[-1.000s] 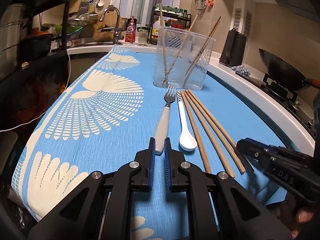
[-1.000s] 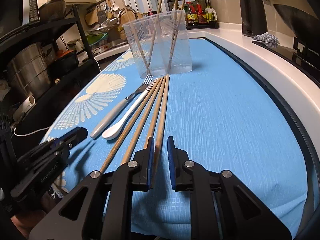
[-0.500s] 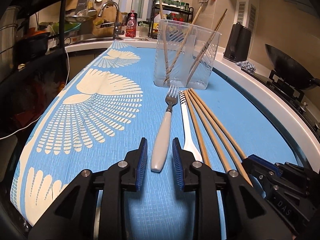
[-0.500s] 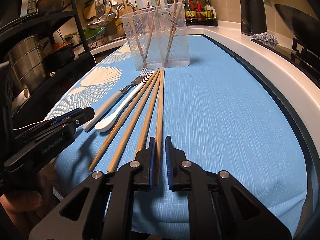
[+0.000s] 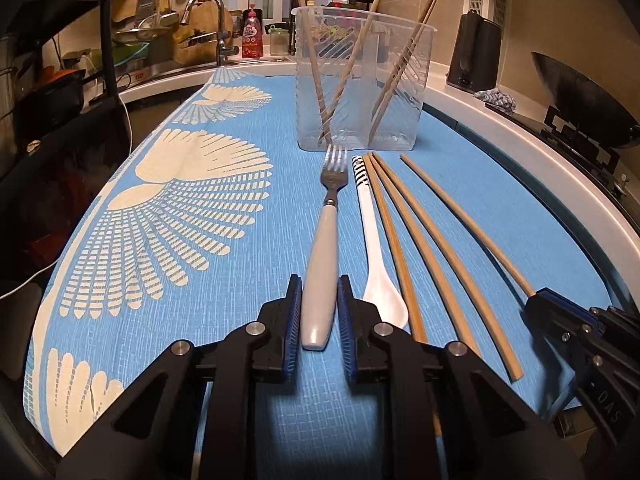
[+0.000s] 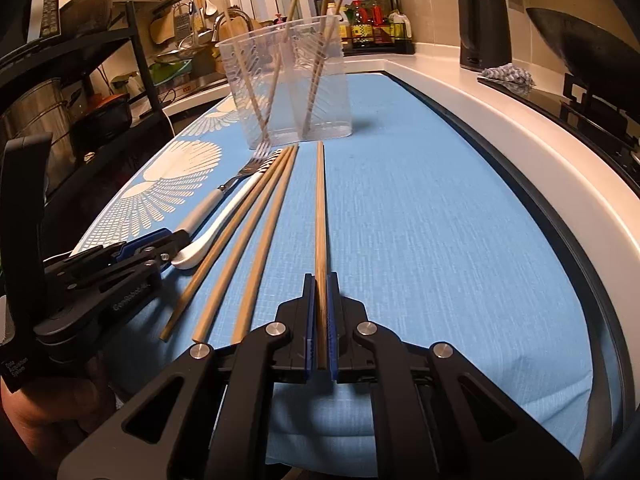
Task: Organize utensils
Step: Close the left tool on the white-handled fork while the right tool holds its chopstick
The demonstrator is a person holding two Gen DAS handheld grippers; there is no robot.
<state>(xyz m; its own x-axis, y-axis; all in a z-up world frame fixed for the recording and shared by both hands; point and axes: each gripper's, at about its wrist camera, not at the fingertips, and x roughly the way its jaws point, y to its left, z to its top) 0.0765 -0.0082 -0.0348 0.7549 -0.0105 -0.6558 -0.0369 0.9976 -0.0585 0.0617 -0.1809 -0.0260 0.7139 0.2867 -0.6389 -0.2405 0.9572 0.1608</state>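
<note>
The left claw (image 5: pixel 319 312) sits low in the middle of the left wrist view. Its two blue pads are closing in on the white handle of the fork (image 5: pixel 325 240). The handle lies between them, with thin gaps on both sides, so the pads do not squeeze it yet. The fork lies flat on the blue cloth (image 5: pixel 500 200) that covers the worktop, with its prongs pointing up the frame at the clear tub (image 5: pixel 362 80).

Just right of the fork lies a white spoon (image 5: pixel 374 248), very close to the claw's right finger. Next to the spoon lie three chopsticks (image 5: pixel 416 224), side by side.

The right claw (image 6: pixel 319 320) is at the bottom middle of the right wrist view. It is pressed tight on one chopstick (image 6: pixel 320 208), pinching its near end. This stick is apart from the other three and points at the tub.

The tub stands upright at the top middle of both views. More sticks lean inside it. In the upper left there is a tap (image 5: pixel 208 20) and a dark shelf rack (image 6: pixel 100 80). A black wok (image 5: pixel 576 100) sits at the right edge.
</note>
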